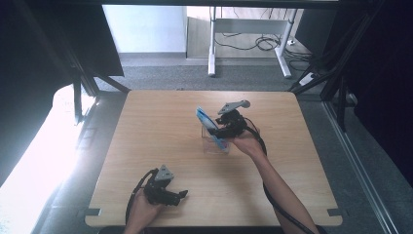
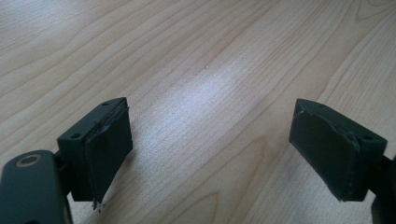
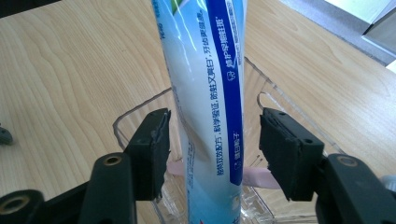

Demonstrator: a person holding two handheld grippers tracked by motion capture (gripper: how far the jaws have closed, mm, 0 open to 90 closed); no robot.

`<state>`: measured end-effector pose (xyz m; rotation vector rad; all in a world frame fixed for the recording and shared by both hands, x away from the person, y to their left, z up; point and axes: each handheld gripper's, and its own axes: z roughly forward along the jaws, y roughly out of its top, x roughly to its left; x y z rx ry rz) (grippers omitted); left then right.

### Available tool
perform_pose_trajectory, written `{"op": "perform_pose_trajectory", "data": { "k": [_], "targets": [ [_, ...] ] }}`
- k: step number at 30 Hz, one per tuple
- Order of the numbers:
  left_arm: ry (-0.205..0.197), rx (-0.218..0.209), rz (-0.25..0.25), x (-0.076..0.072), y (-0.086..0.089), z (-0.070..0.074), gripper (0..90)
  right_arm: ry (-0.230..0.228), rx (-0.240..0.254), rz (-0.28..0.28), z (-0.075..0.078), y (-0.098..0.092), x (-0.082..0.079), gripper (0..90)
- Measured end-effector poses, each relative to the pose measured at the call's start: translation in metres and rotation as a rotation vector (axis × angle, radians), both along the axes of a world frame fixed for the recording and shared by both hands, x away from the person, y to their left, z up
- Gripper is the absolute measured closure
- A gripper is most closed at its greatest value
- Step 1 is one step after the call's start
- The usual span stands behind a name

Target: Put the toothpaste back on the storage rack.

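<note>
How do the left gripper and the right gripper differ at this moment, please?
The left gripper has only bare table between its jaws, while the right gripper has a toothpaste tube standing in a clear container between its own. The left sits near the table's front edge, the right nearer the middle. Both stand open.

Worktop (image 1: 160, 146): light wood-grain top, roughly square, with notched near corners. Standing directly on it, right of centre: one clear plastic container (image 1: 214, 145), open-topped, holding a blue-and-white toothpaste tube (image 1: 208, 125) leaning up out of it.
</note>
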<state>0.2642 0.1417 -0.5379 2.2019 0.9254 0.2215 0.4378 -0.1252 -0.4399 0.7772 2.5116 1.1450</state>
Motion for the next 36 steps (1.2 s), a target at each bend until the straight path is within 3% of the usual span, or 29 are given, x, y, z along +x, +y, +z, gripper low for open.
{"op": "perform_pose_trajectory", "data": {
  "k": [12, 22, 36],
  "targets": [
    [-0.009, -0.040, -0.002, 0.000, 0.002, 0.003, 13.2, 0.010, 0.002, 0.038, 0.005, -0.002, -0.010, 31.1],
    [-0.009, -0.040, -0.005, -0.001, 0.001, 0.002, 13.3, 0.008, -0.007, 0.048, 0.007, -0.005, -0.018, 17.4],
    [-0.007, -0.035, -0.005, -0.001, 0.001, 0.002, 13.2, 0.023, 0.001, 0.057, 0.010, -0.013, -0.031, 13.1]
  ]
}}
